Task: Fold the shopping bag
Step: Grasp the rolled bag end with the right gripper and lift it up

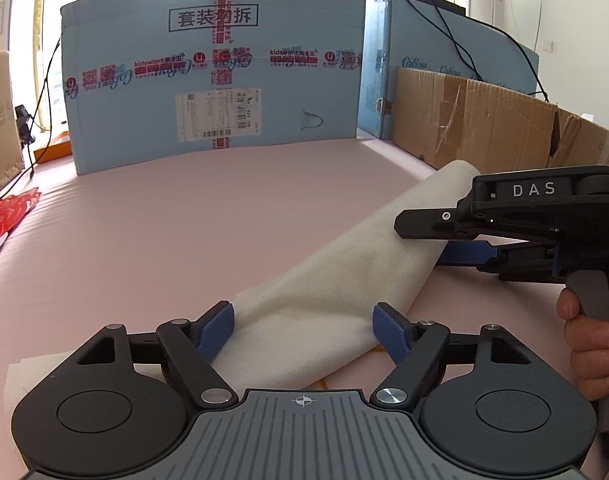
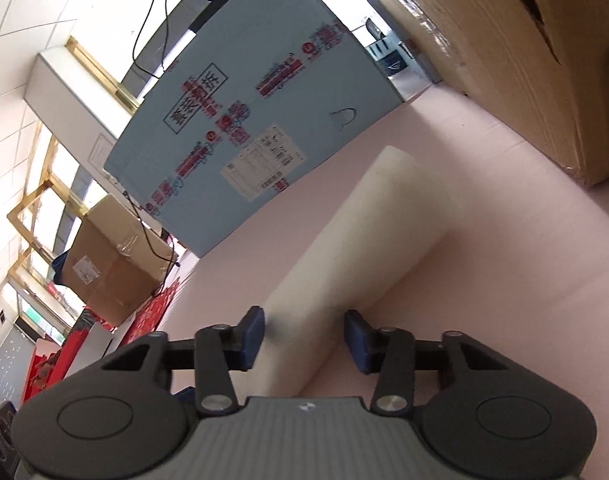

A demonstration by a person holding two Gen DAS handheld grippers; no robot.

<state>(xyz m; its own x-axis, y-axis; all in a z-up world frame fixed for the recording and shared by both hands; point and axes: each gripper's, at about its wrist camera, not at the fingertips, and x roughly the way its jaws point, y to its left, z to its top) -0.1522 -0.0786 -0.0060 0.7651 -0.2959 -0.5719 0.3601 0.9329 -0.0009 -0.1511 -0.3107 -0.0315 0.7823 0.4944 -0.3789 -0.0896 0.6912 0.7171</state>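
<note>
A white fabric shopping bag [image 1: 344, 276] lies folded into a long strip on the pink table [image 1: 164, 232], running from near me to the far right. My left gripper [image 1: 302, 330] is open, its blue pads either side of the bag's near end. My right gripper [image 1: 432, 240] reaches in from the right, tilted on its side, with one finger over the bag's edge and a blue pad under it. In the right wrist view the bag [image 2: 356, 248] runs between the open right gripper's [image 2: 304, 338] pads.
A large blue cardboard box [image 1: 212, 76] stands at the back of the table. A brown cardboard box [image 1: 484, 120] lines the right side. Red printed material [image 1: 4, 220] lies at the left edge. Cables hang at the left and behind.
</note>
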